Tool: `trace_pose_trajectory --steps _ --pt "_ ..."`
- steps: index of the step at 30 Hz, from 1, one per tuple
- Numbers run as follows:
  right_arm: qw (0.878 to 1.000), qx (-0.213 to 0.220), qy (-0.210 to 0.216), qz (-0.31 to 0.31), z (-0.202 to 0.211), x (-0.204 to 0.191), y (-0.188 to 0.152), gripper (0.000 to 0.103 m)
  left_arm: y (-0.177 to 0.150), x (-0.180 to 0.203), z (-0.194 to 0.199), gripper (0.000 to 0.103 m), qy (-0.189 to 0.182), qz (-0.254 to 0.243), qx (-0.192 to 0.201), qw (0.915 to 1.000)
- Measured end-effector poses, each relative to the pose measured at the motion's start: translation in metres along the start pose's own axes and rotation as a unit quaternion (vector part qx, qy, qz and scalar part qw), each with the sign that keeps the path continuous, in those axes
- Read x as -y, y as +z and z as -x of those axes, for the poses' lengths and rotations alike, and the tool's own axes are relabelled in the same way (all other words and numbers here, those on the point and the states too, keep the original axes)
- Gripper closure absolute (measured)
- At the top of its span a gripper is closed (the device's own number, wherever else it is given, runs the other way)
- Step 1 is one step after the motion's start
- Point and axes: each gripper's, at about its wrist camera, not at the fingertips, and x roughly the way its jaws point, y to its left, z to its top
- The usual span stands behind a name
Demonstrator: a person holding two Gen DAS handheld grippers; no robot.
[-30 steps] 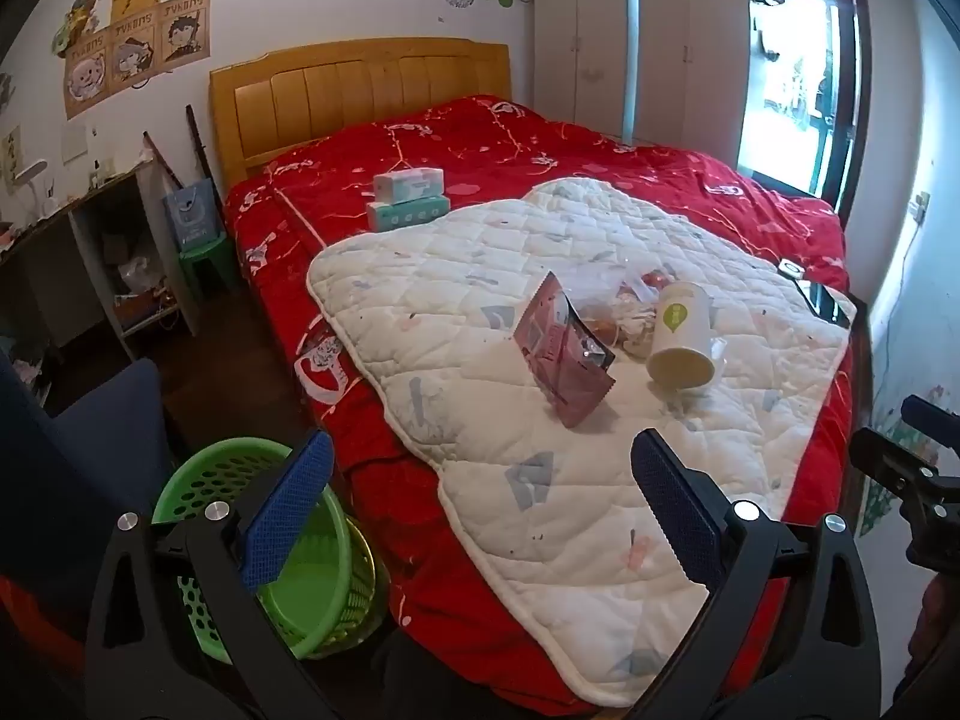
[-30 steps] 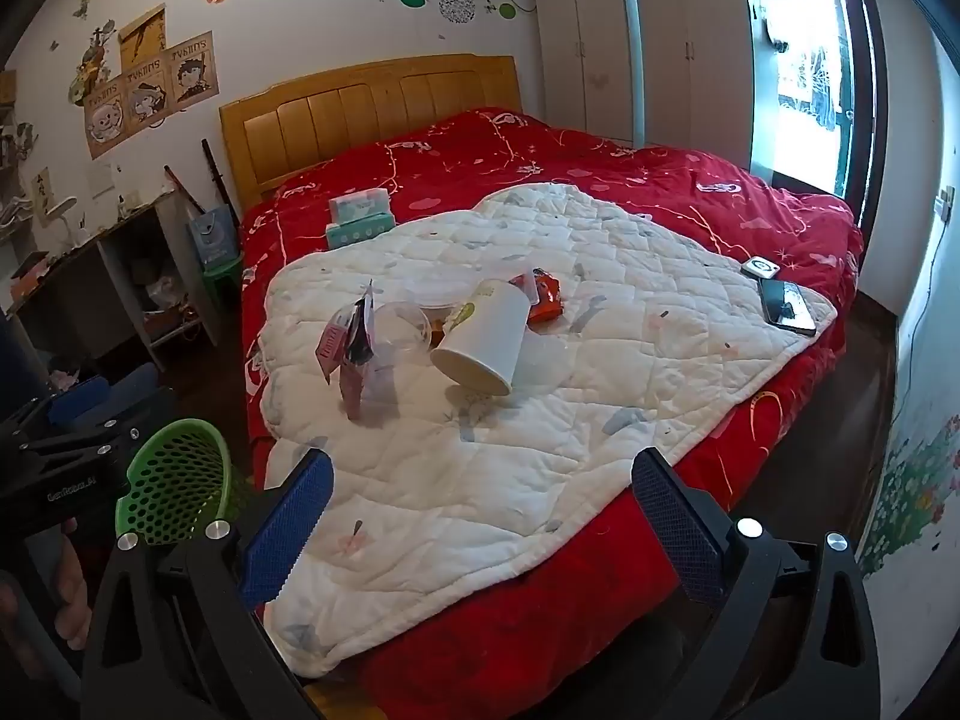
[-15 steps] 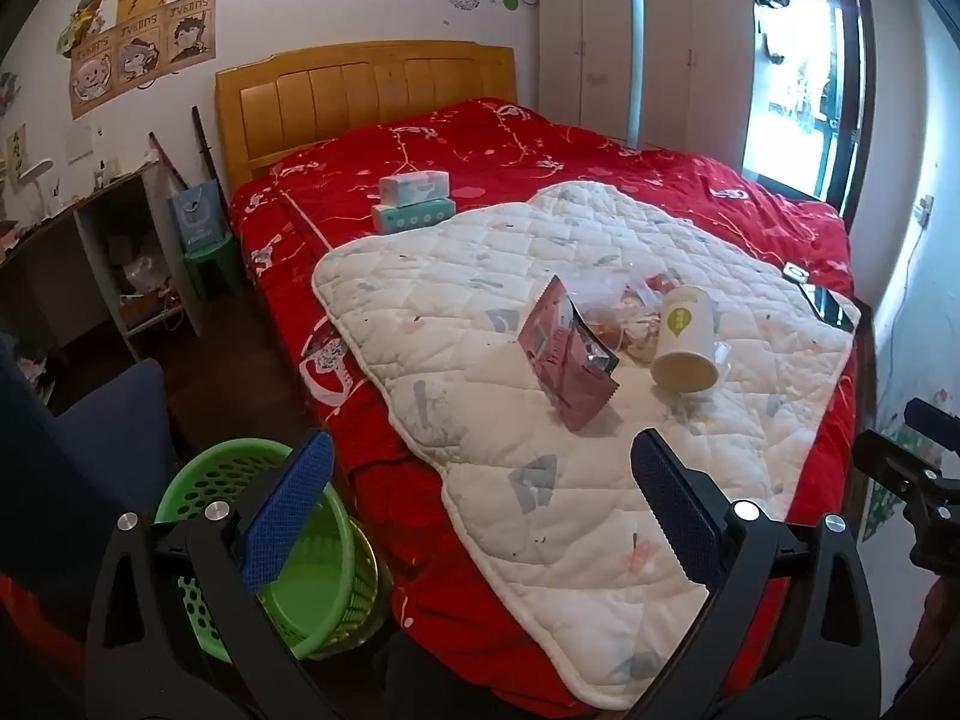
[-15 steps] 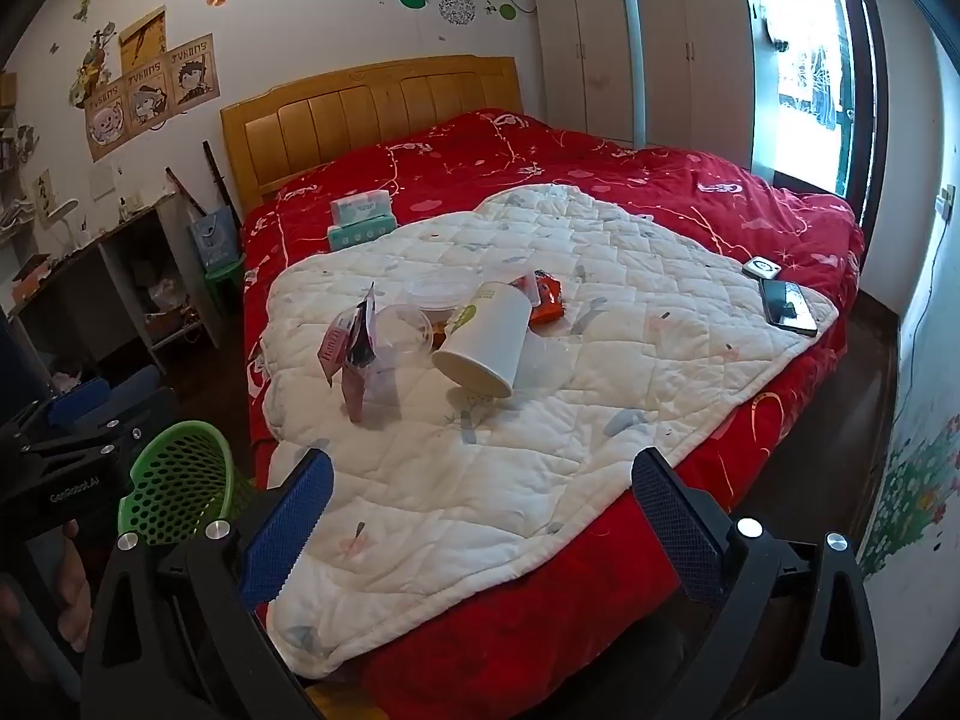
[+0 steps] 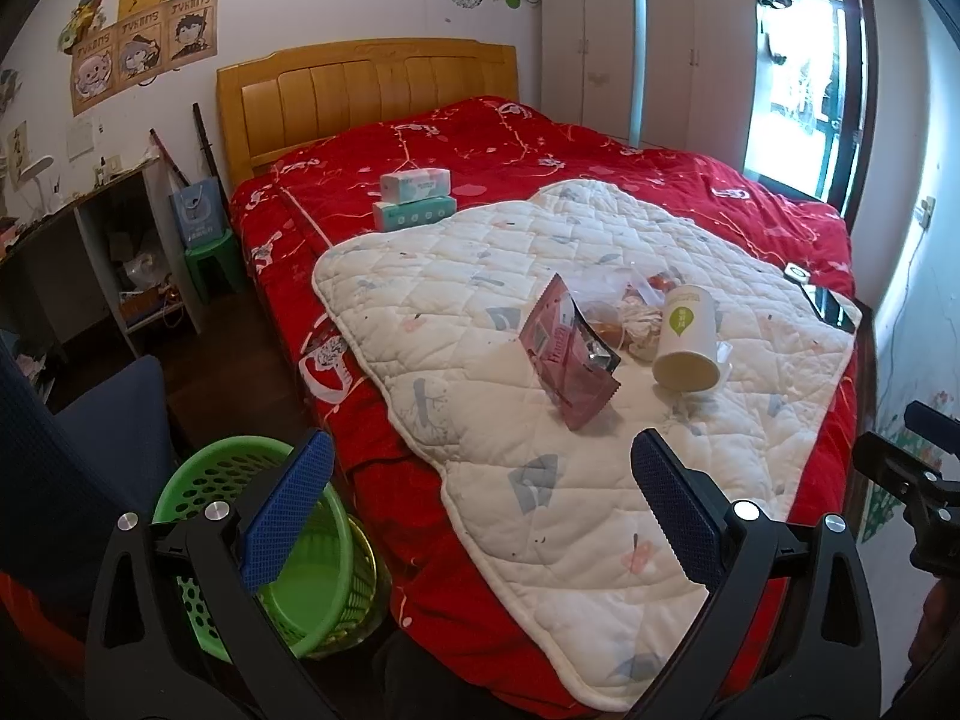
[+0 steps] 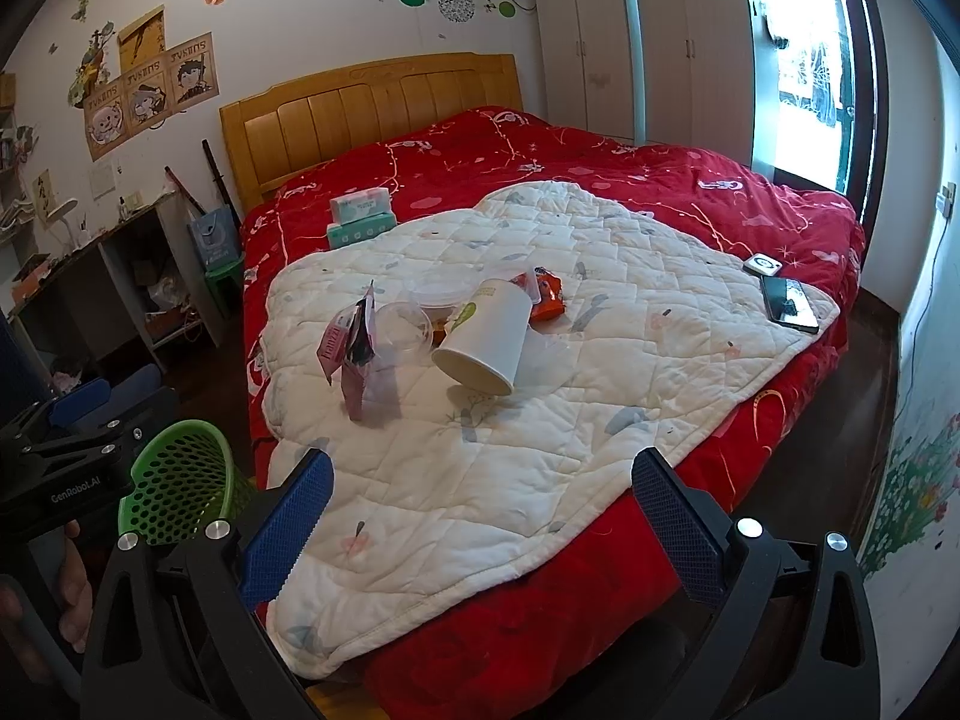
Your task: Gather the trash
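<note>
Left gripper (image 5: 477, 513) and right gripper (image 6: 477, 516): jaws wide apart, holding nothing, both short of the bed. Trash lies mid-quilt (image 6: 600, 396): a tipped paper cup (image 6: 483, 336), a pink wrapper (image 6: 354, 348) and clear plastic lids (image 6: 402, 327). A green basket (image 5: 240, 534) stands on the floor beside the bed.

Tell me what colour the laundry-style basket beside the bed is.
Green, with perforated sides. The basket shows best in the left wrist view.
</note>
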Motion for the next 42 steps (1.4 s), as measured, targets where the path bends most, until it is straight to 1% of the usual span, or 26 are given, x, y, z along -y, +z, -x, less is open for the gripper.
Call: trace_pose_trajectory --steps 24,32,36,42 --pt "1.000 -0.009 0.002 0.000 -0.006 0.006 0.000 0.006 0.001 -0.003 -0.008 0.005 0.004 0.009 -0.007 0.9999" --pt "1.000 -0.017 0.006 0.005 -0.016 0.005 0.004 0.006 0.004 -0.002 -0.016 0.005 0.005 0.009 -0.019 0.9998" --pt "1.000 -0.019 0.008 0.013 -0.022 0.003 0.009 0.006 0.008 -0.008 -0.023 0.005 0.008 0.019 -0.022 0.9995" --pt "0.999 -0.029 0.010 0.022 -0.038 0.004 0.019 0.006 0.016 -0.009 -0.032 0.005 0.011 0.015 -0.022 0.9996"
